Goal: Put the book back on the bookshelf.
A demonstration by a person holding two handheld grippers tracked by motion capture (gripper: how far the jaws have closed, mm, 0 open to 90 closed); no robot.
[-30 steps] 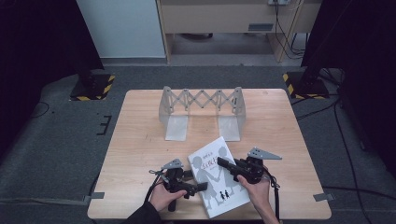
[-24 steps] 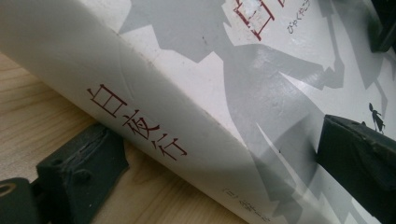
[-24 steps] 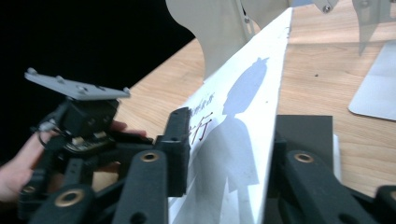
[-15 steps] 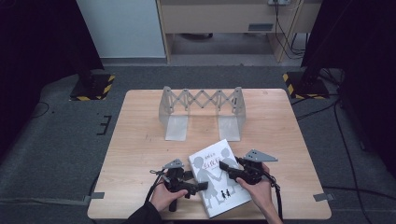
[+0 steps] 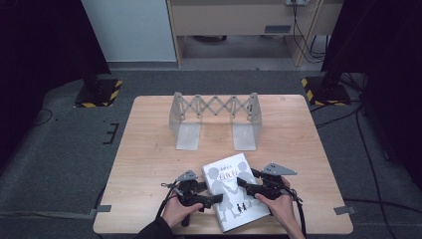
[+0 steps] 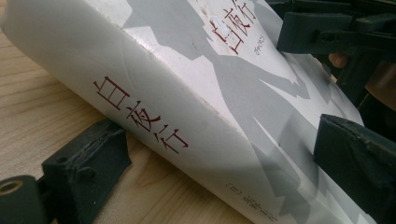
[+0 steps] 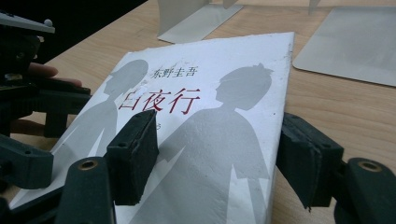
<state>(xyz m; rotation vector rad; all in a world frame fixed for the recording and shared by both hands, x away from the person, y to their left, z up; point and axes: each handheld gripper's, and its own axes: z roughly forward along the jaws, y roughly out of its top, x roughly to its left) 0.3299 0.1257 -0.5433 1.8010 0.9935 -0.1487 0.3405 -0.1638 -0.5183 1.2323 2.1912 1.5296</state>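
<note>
Both hands sit low and close together; the left black gripper (image 5: 211,198) and right black gripper (image 5: 242,181) hold their fingers (image 7: 135,154) spread.

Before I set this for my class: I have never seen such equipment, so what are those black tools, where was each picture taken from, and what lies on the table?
A person sits at a wooden table and holds a hand-held two-jaw gripper in each hand; there is no robot arm. The high view looks down from above. Each of the other two pictures comes from a camera riding on one gripper, looking along its black jaws. On the table lie a white book with grey silhouettes and red lettering, and farther back a grey metal expanding book rack. The left gripper straddles the book's spine edge, one jaw under and one over. The right gripper straddles the opposite edge. Both jaws stand open; nothing is clamped yet.
</note>
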